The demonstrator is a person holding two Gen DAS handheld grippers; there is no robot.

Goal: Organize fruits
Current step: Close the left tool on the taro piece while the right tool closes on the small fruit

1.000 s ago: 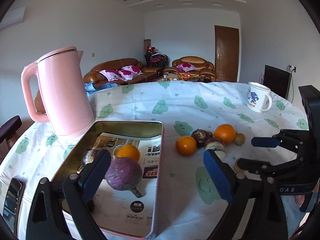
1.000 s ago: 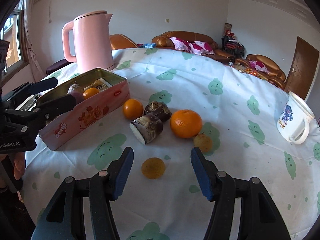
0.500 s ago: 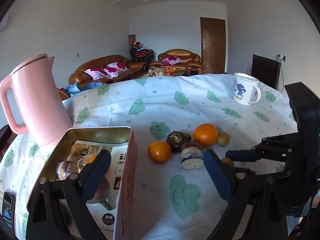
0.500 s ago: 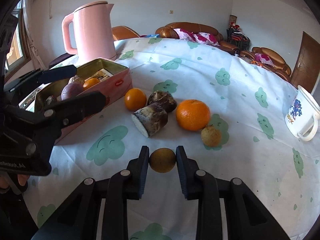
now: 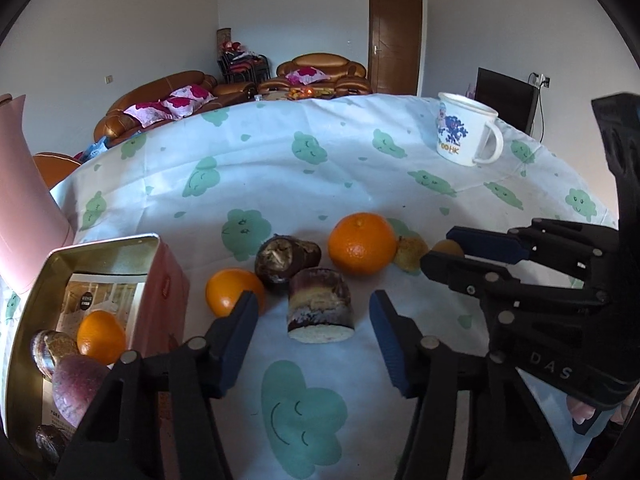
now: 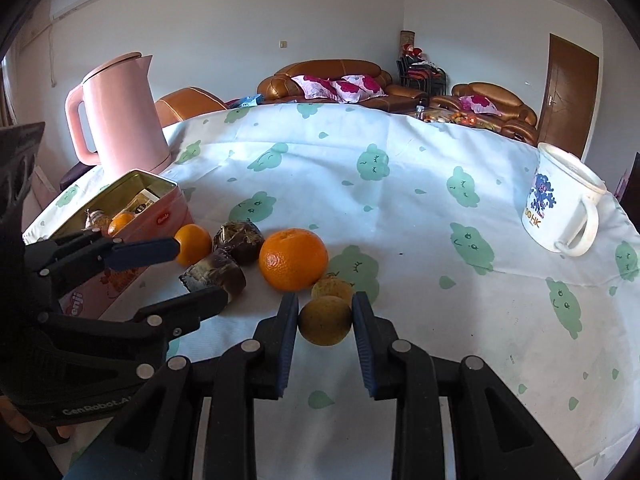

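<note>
Fruits lie in a loose cluster on the cloud-print tablecloth [image 5: 360, 184] at the centre of your left wrist view. A large orange [image 5: 362, 243], glossy and dimpled, sits right of centre; a small orange [image 5: 229, 292] lies lower left of it, beside your left finger. Between them rest two dark, rough taro chunks: one [image 5: 285, 258] shows a crumbly pale end, the other [image 5: 320, 306] stands upright on its white cut face. Your left gripper [image 5: 314, 334] has its blue pads spread wide on either side of that upright chunk, not touching it. At the lower left, the pink tin [image 5: 160, 280] holds an orange, a purple fruit and brown pieces. A white mug [image 5: 466, 136] stands in the upper right.

In your right wrist view, your right gripper [image 6: 325, 320] pinches a dull yellow-brown round fruit [image 6: 325, 320] at lower centre, both pads pressed to its sides. A second, similar fruit [image 6: 331, 286] sits just behind it, touching the large orange. The pink kettle [image 6: 120, 116] stands upper left, behind the tin.
</note>
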